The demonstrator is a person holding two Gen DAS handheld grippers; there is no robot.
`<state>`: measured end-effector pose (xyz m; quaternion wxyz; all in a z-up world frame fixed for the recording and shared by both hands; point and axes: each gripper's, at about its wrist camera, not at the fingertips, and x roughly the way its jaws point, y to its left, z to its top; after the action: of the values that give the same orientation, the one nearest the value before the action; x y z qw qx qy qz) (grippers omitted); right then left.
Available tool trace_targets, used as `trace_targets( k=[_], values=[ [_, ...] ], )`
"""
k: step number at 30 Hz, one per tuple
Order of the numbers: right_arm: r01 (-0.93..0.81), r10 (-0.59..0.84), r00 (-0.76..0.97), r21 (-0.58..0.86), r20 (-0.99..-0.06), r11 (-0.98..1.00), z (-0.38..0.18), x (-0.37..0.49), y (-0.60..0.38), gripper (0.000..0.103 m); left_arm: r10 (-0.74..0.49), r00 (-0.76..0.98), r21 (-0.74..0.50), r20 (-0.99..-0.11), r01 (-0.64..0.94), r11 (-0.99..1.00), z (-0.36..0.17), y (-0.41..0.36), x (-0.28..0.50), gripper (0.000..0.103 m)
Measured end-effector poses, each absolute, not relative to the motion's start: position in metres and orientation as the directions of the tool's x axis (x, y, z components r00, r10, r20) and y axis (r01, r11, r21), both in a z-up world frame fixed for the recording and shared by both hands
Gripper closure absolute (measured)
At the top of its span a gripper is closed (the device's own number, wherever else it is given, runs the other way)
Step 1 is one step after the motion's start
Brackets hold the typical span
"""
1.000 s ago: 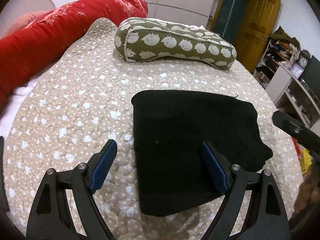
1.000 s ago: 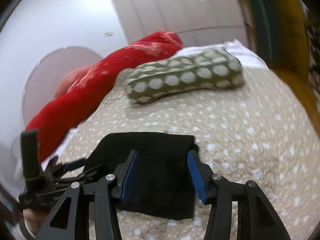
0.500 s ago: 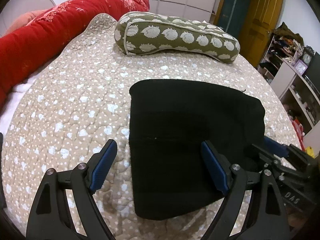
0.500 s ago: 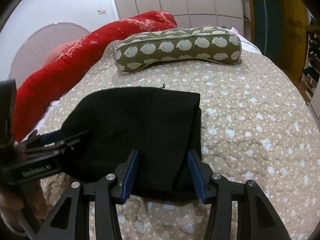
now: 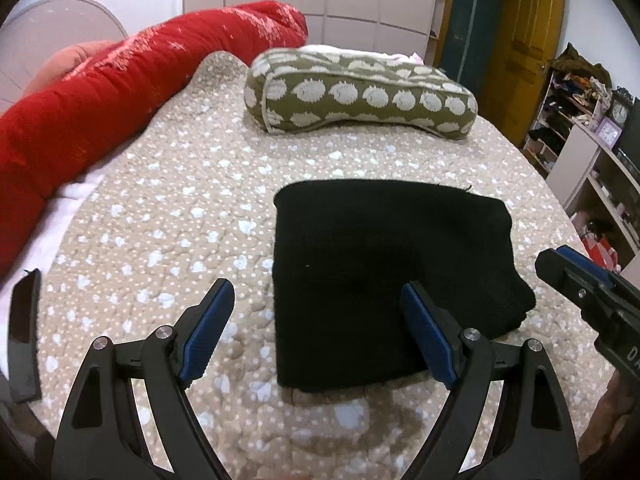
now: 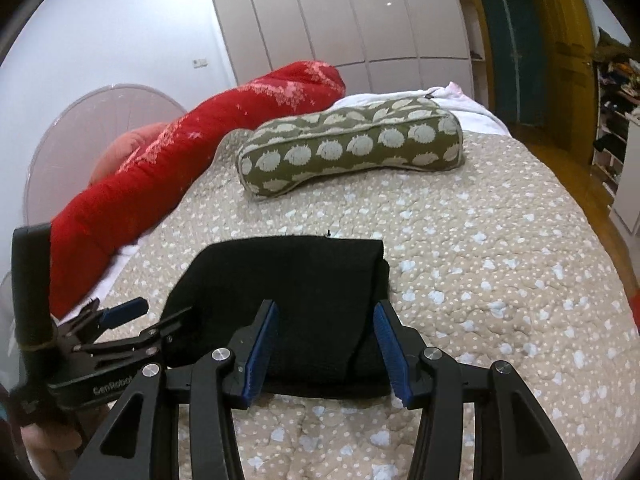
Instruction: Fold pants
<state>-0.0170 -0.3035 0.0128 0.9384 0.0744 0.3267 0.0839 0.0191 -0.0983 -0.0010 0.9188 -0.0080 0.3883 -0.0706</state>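
Folded black knit pants lay square on the dotted beige quilted bedspread.
Left gripper and right gripper hovered with jaws apart, empty, seemingly because folding looked finished.

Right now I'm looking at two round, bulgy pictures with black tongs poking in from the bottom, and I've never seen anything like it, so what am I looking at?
Those tongs are hand-held grippers, one in each of a person's hands, each with a wide-angle camera looking along its two blue-padded fingers. One picture comes from the left gripper, the other from the right gripper; each also glimpses the other at its edge. Both have their jaws apart and hold nothing. On the dotted beige bedspread lie black pants, already folded into a compact rectangle. Behind them lie a green patterned pillow and a long red bolster. Wardrobe doors and shelves stand in the background.
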Motion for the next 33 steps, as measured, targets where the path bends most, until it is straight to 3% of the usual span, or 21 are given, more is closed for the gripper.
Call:
trace_targets(
  k=[15, 18, 22, 33],
  values=[
    [-0.127, 0.206, 0.791, 0.176, -0.577, 0.976, 0.035, -0.049, -0.295, 0.055, -0.057, 0.779, 0.028, -0.624, 0.096, 0.995, 0.028, -0.107, -0.025, 0.017],
    [-0.128, 0.205, 0.792, 0.172, -0.575, 0.977, 0.038, -0.053, -0.296, 0.055, -0.024, 0.789, 0.063, -0.614, 0.079, 0.995, 0.032, -0.109, -0.029, 0.017],
    [-0.125, 0.203, 0.79, 0.173, -0.578, 0.977, 0.039, -0.057, -0.298, 0.055, -0.057, 0.786, 0.022, -0.615, 0.09, 0.996, 0.036, -0.104, -0.033, 0.017],
    [-0.132, 0.212, 0.781, 0.176, -0.587, 0.975, 0.036, -0.059, -0.293, 0.055, 0.045, 0.799, 0.102, -0.6, 0.02, 0.995, 0.036, -0.103, -0.036, 0.017]
  ],
)
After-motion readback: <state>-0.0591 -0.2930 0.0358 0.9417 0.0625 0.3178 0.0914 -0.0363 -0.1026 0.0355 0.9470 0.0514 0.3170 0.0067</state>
